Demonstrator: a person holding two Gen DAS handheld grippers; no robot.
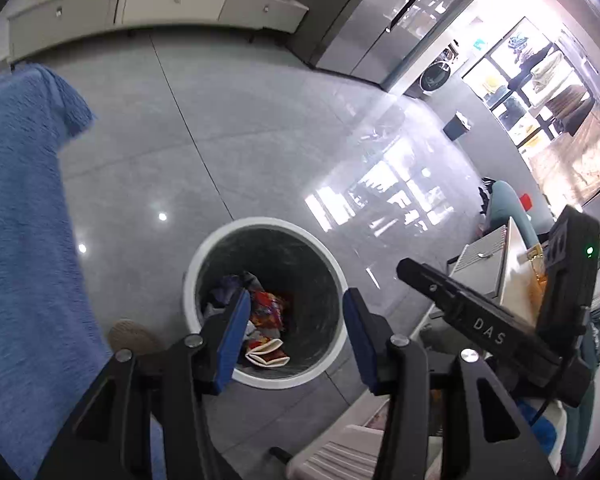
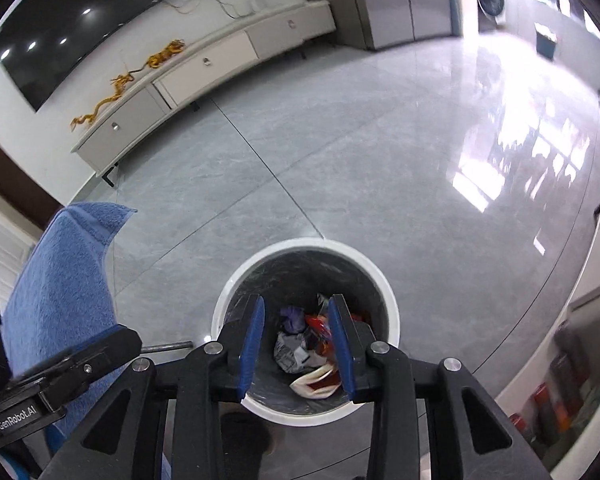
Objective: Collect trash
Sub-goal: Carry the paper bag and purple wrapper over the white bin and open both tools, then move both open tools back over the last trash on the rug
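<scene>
Two grippers hang above a round waste bin (image 1: 332, 280) with a white rim and a dark liner, standing on a glossy grey tiled floor (image 1: 236, 128). The left gripper (image 1: 296, 320) has its blue-padded jaws parted with nothing between them; through the gap the bin's inside shows. The right gripper (image 2: 296, 328) also stands with its jaws apart and empty, pointing steeply down into the same bin (image 2: 384, 280). No earlier view is given, so the jaws are told only as they stand.

Inside the bin lies the trash (image 1: 266, 320): a red and orange printed wrapper, crumpled grey and purple scraps, and a white-edged piece nearest the cameras. From the right wrist the same heap (image 2: 308, 344) sits on the bin's bottom, between the two pads in the picture.

A blue towel (image 1: 24, 240) hangs at the left of both views. A long white low cabinet (image 2: 204, 64) runs along the far wall, with a yellow cord-like ornament (image 2: 120, 84) on top.
</scene>
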